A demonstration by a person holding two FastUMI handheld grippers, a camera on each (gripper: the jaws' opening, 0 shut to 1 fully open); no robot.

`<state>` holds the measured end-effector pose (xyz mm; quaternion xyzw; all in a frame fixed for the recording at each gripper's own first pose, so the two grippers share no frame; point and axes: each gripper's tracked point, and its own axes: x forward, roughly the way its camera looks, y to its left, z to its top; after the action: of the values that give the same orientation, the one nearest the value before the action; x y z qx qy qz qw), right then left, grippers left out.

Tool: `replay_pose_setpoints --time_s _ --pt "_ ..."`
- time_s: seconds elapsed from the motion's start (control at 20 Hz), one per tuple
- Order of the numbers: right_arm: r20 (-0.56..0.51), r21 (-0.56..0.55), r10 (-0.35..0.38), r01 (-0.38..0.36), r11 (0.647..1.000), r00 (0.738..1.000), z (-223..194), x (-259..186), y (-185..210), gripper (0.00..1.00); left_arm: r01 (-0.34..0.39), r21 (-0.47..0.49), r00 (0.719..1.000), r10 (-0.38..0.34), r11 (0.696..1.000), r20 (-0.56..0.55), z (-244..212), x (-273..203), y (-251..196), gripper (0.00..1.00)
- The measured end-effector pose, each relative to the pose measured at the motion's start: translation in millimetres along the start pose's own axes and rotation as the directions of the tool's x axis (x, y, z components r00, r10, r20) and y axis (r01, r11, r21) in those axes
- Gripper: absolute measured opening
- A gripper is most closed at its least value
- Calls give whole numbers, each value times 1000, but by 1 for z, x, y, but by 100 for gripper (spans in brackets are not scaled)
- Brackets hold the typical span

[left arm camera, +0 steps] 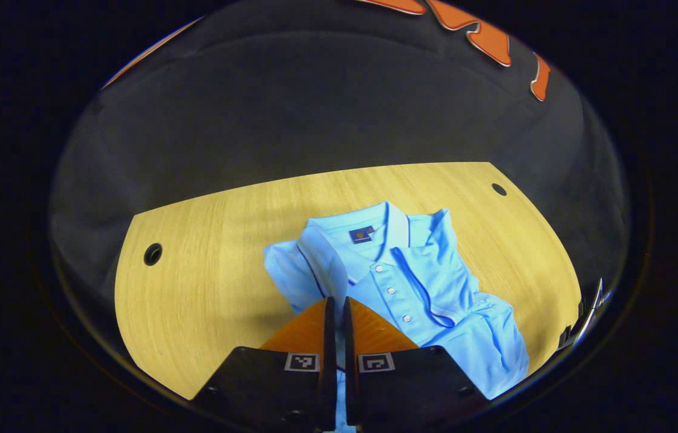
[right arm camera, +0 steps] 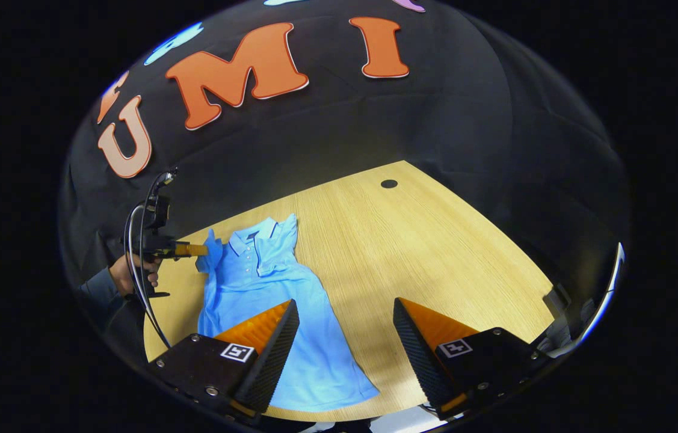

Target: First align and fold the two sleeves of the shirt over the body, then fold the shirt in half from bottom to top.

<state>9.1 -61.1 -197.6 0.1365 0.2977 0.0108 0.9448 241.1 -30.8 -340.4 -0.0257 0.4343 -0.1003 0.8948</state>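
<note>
The left gripper (left arm camera: 335,307) was clamped on the shirt (right arm camera: 266,282) sleeve; the right gripper (right arm camera: 345,325) hovered, fingers spread.

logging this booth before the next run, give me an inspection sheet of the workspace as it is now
surface: wooden table, two round holes in its top
job's things: blue shirt lying face up, collar at the far end; one sleeve already folded over the body, the other sleeve lifted by the left gripper
clutter: nothing seen
grippers: left gripper shut on the sleeve; right gripper open above the table beside the shirt's hem, holding nothing
cables: black cable looping from the left gripper by the hand
surroundings: black cloth wall behind the table
</note>
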Motion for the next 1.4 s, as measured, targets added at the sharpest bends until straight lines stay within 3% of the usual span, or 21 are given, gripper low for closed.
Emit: replay_pose_setpoints --time_s 0.2,0.25,0.3,0.45,0.65,0.8,1.0,1.15,1.4 --pt "-28 2 3 -3 1000 1000 -15 -1 0 95 111 29 994 -111 993 -14 -8 -3 -42 15" --pt "-35 -4 -2 2 1000 999 -18 -2 -2 95 149 21 989 -150 989 1 -9 -6 -53 31" --pt "-42 -6 1 -1 1000 999 -22 -4 -2 95 182 12 983 -182 983 17 -11 -13 -61 36" --pt "-49 -13 20 -20 1000 999 -33 -7 0 95 161 18 987 -161 987 14 -33 -35 -60 72" --pt "-90 -59 63 -68 996 994 -55 -8 6 99 116 46 993 -116 992 -11 -84 -73 -59 97" --pt "-116 -104 106 -118 988 988 -70 -12 13 99 71 33 997 -71 997 -20 -118 -105 -56 100" --pt "-145 -160 145 -167 973 979 -89 -19 18 99 24 -67 1000 -25 997 -13 -162 -146 -55 100" --pt "-182 -217 151 -190 958 972 -106 -21 18 99 -33 -82 999 31 996 -19 -195 -172 -50 100" --pt "-273 -260 149 -222 940 950 -146 -15 13 99 -72 -107 993 62 992 -99 -260 -193 -59 100"
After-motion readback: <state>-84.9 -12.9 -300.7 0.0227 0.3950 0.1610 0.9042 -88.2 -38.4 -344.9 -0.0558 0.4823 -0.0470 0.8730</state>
